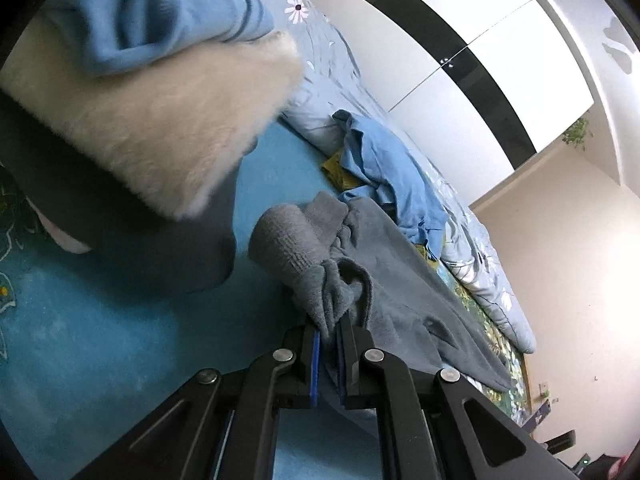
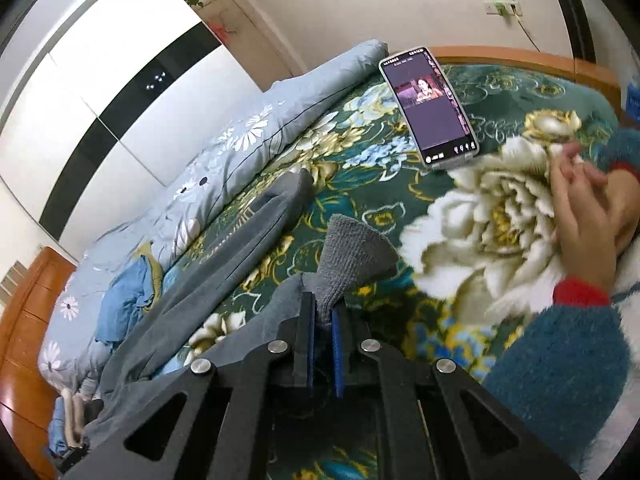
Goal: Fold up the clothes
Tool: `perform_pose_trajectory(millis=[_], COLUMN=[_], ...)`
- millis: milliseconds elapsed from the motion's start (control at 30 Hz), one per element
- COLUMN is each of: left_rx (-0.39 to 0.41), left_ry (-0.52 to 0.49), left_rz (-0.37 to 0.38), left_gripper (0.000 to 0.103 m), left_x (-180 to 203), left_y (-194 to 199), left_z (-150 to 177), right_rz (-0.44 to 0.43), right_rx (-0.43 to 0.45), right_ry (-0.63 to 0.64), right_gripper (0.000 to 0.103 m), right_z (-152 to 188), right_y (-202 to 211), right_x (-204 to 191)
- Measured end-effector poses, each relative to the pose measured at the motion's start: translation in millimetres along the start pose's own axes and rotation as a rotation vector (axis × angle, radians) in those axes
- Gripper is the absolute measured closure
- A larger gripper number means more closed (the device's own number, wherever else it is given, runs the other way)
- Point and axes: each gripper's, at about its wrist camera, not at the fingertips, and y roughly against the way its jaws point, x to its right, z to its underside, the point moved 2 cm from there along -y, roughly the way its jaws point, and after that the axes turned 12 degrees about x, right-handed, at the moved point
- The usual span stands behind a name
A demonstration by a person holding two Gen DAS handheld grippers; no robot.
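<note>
So your left hand-held gripper (image 1: 329,334) has its blue pads squeezed nearly together on a bunched corner of the grey sweater (image 1: 404,280), right by a ribbed cuff that's rolled over on itself. Your right hand-held gripper (image 2: 323,316) is doing the same, pads pinched on the other ribbed cuff, which fans out above the jaws. From the right wrist view, the sweater trails off to the left across the green floral blanket (image 2: 472,216) on the bed, next to a pale blue daisy-print duvet (image 2: 248,136). A crumpled blue garment (image 1: 394,172) sits just past the sweater. A phone (image 2: 430,106) with its screen lit lies flat on the blanket, and a bare hand (image 2: 586,208) in a fuzzy teal sleeve hovers at the right edge.
</note>
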Motion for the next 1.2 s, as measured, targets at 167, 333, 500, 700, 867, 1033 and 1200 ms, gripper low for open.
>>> perform_pose_trajectory(millis=[167,333,500,700,867,1033,1200], left_rx=[-0.002,0.002,-0.052,-0.139,-0.163,-0.165,-0.075], left_ry=[0.051,0.014,-0.011,0.004,-0.027,-0.106,-0.189], left_rz=[0.04,0.037,-0.036,-0.145,-0.171,-0.126,-0.058], left_gripper=[0.096,0.096,0.095,0.095,0.092,0.067,0.034], left_x=[22,65,87,76,70,82,99], left_y=[-19,-56,-130,-222,-250,-241,-188], left_z=[-25,-62,-93,-96,-89,-82,-73], right_rz=[-0.04,-0.048,0.0,0.05,0.065,-0.003,-0.058], right_rx=[-0.035,-0.039,-0.068,-0.128,-0.172,-0.187,-0.103], right_ry=[-0.056,-0.049,-0.049,-0.054,-0.056,-0.015,0.035], right_gripper=[0.096,0.096,0.096,0.096,0.093,0.055,0.047], right_z=[-27,-69,-111,-120,-98,-90,-101], right_y=[-29,-75,-148,-245,-296,-300,-262], right_x=[-20,-59,-86,-100,-94,-89,-79])
